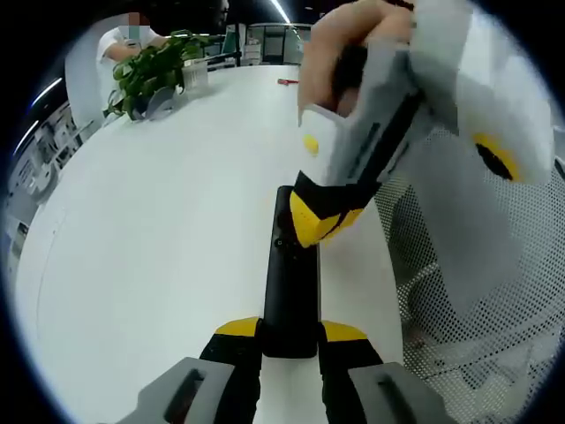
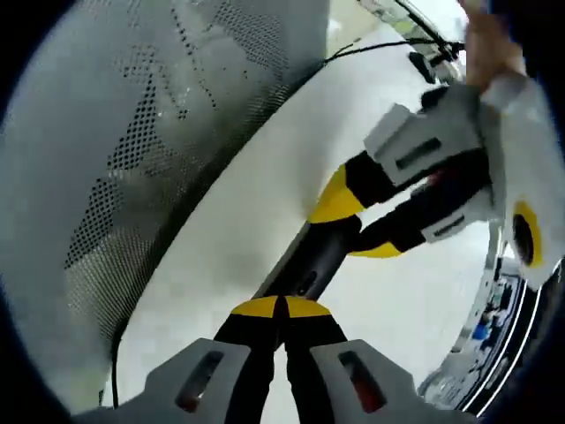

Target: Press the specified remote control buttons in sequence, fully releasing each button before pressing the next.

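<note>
A long black remote control [image 1: 290,274] lies on the white table [image 1: 159,238], pointing away from me in the left gripper view. My left gripper [image 1: 291,331] is shut on its near end, one yellow tip on each side. My right gripper [image 1: 316,219] comes down from the upper right, held by a hand, its yellow tips together on the remote's upper face. In the right gripper view, my right gripper [image 2: 281,307] is shut with its joined tips touching the remote [image 2: 311,258], while the left gripper [image 2: 357,225] clamps the remote's far end.
A potted green plant [image 1: 150,71] stands at the table's far left, with a small red item [image 1: 287,81] near the far edge. A grey mesh chair back [image 1: 477,300] [image 2: 132,141] sits close beside the table. A black cable [image 2: 380,44] runs along the tabletop.
</note>
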Available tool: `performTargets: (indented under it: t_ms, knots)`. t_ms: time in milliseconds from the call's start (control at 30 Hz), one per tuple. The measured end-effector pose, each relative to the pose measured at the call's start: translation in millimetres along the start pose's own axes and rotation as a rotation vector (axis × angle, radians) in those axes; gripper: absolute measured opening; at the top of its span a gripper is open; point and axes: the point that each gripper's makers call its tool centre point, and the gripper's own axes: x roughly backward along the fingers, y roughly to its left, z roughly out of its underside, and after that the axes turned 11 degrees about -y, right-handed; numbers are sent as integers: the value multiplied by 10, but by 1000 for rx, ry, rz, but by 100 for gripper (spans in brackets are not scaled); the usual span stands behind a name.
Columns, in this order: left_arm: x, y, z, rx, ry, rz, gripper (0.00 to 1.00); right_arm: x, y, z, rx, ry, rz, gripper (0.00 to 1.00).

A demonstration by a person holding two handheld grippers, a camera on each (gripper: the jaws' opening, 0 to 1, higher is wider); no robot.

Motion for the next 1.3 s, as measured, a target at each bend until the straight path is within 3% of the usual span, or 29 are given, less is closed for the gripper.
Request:
performTargets:
  t_ms: [67, 167, 300, 367, 467, 600, 700, 733, 800, 900, 1000, 1200, 1300]
  knots:
    - [1, -1, -1, 0, 0, 0, 25, -3, 10, 0, 92, 27, -11, 0]
    - [2, -1, -1, -1, 1, 0, 25, -6, 14, 1, 151, 49, -34, 0]
    - [3, -1, 0, -2, 3, -1, 25, -9, 20, -2, 264, 49, -82, 0]
    - [4, -1, 0, -3, 3, -1, 25, -14, 29, -15, 367, 42, -106, 0]
    - [7, -2, 0, -1, 4, -1, 25, -14, 35, -17, 436, 45, -122, 0]
    - [8, -1, 0, -1, 4, 0, 25, -9, 19, -12, 342, 19, -132, 0]
    - [9, 1, 0, 0, 3, 0, 25, -6, 11, -13, 181, -15, -101, 0]
    - [10, 1, 0, 0, 2, 0, 25, 0, 4, -10, 56, -42, -77, 0]
    - [10, 2, -1, 1, 1, -1, 25, 1, -21, -23, -90, -93, -58, 0]
    - [11, 2, -2, 2, -1, 0, 25, 16, -39, -19, -480, -176, -48, 0]
    - [11, 3, -4, 7, -5, -1, 25, 24, -91, 86, -671, -188, -41, 0]
    - [10, 0, -4, 11, -7, -1, 25, 26, -148, 188, -646, -164, -18, 0]
    - [9, 0, -3, 10, -6, 0, 25, 14, -148, 156, -636, -176, -43, 0]
